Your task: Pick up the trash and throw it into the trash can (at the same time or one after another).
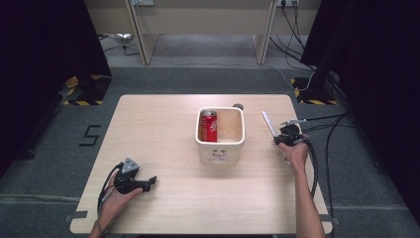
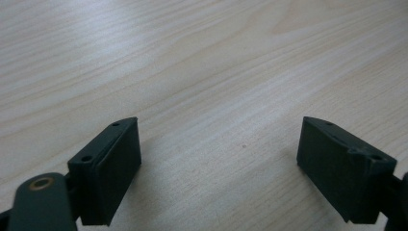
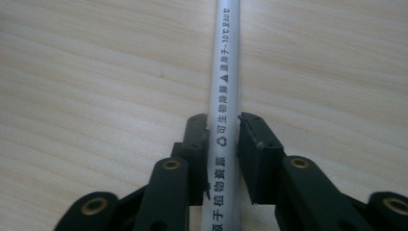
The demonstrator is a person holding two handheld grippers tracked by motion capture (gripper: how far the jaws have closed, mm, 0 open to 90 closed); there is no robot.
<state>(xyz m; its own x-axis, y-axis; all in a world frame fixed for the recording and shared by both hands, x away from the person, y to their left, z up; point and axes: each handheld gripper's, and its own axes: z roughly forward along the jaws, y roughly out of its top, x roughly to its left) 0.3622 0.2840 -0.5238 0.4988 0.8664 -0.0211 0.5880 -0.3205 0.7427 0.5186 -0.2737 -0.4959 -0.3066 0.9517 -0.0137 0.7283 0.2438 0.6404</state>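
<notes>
the right gripper (image 3: 223, 127) clamps the white tube (image 3: 225, 72) lying on the table (image 1: 163, 124) right of the white bin (image 1: 221, 148), so lift it level and steady, while the left gripper (image 2: 219, 144) rests near-left, jaws wide apart and empty.

Bin (image 1: 221, 148) blocks centre (left side open).
</notes>
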